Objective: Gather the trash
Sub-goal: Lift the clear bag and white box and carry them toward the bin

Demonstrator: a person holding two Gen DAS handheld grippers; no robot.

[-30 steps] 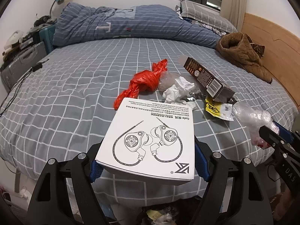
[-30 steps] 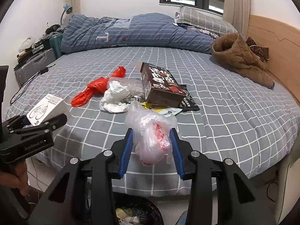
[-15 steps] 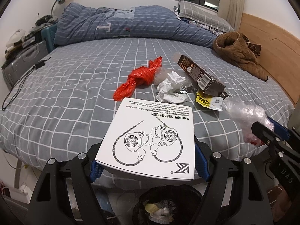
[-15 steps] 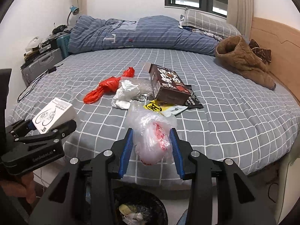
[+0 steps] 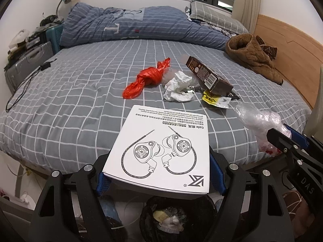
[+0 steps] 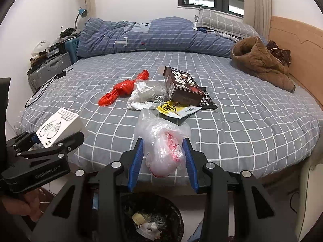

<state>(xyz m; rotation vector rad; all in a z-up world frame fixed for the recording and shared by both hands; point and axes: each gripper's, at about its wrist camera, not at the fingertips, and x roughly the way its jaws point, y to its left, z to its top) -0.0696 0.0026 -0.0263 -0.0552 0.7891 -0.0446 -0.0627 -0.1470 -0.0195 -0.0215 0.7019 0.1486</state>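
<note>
Left gripper, low centre of the left wrist view, is gripping a white earphone box between its blue pads, jaws set wide across the box. Right gripper, low centre of the right wrist view, is pinching a clear plastic bag with red-and-white contents, jaws set narrow on the bag. Each gripper is showing at the edge of the other's view: the left one at lower left with a hand beneath it, the right one at lower right.

Directly below both loads, at the bottom edge of each frame, a black trash bin is standing on the floor at the foot of the bed, already containing scraps.

Further up, at mid-frame on the grey checked bedcover, more trash is lying in a cluster: a knotted red plastic bag, crumpled white paper just right of it, a brown carton tilted over a yellow wrapper and a black packet.

At upper right, a brown jacket is lying near the wooden headboard. Across the top, a blue duvet is lying bunched up.
</note>
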